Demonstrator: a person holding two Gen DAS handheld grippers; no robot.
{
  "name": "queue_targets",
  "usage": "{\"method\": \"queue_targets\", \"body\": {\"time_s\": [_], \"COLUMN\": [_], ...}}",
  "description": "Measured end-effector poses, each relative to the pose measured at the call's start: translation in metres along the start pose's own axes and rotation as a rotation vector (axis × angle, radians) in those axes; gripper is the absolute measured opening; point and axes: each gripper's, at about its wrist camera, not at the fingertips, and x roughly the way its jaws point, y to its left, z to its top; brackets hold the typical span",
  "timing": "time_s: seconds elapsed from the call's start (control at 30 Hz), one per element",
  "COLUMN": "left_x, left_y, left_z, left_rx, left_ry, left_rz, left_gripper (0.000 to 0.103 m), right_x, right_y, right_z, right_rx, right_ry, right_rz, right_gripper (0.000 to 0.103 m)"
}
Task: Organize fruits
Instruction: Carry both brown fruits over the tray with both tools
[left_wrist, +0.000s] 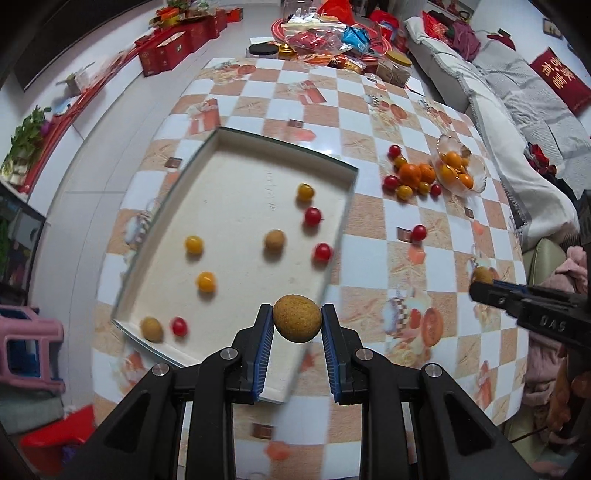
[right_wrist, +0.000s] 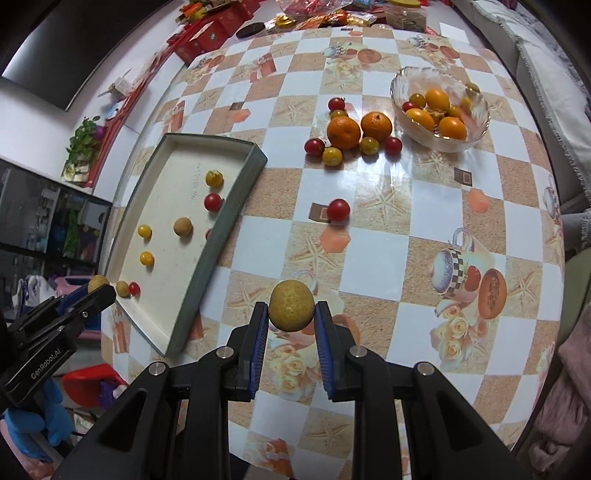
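Observation:
My left gripper (left_wrist: 297, 321) is shut on a brown longan (left_wrist: 297, 318) and holds it above the near right edge of the shallow white tray (left_wrist: 236, 177). The tray holds several red and yellow cherry tomatoes and two longans (left_wrist: 274, 240). My right gripper (right_wrist: 291, 314) is shut on another longan (right_wrist: 291, 305) above the checkered table (right_wrist: 388, 229), right of the tray (right_wrist: 229, 206). A glass bowl (right_wrist: 476, 110) with kumquats stands at the far right. Two oranges (right_wrist: 343, 132) and several cherry tomatoes lie beside it. One red tomato (right_wrist: 338, 209) lies alone mid-table.
Red gift boxes (left_wrist: 173, 44), jars and snack bags (left_wrist: 332, 33) crowd the far end of the table. A sofa with blankets (left_wrist: 517, 110) runs along the right. A pink stool (left_wrist: 26, 343) stands on the floor at the left.

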Motion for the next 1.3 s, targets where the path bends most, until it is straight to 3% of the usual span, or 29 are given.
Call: {"method": "queue_targets", "body": {"time_s": [0.4,0.53,0.8,1.3], "left_x": [0.000,0.008,0.026,0.035], "left_y": [0.097,0.116,0.118,0.114], "left_z": [0.034,0.042,0.051,0.073], "left_rx": [0.191,0.212,0.230,0.218], "left_ry": [-0.001,0.015,0.023,0.034], "left_rz": [-0.028,-0.036,-0.047,-0.050], "left_gripper": [0.027,0.027,0.027,0.027], "right_x": [0.023,0.030,0.040,0.052], "right_y": [0.078,0.105,0.136,0.144], "right_z": [-0.006,-0.007,0.002,0.021], "right_rx": [0.182,0.207,0.161,0.127], "right_ry": [-0.072,-0.065,-0.039,-0.008], "right_rz": [-0.045,-0.042,-0.047,-0.035], "right_gripper": [0.028,0.028,0.028,0.028]}}
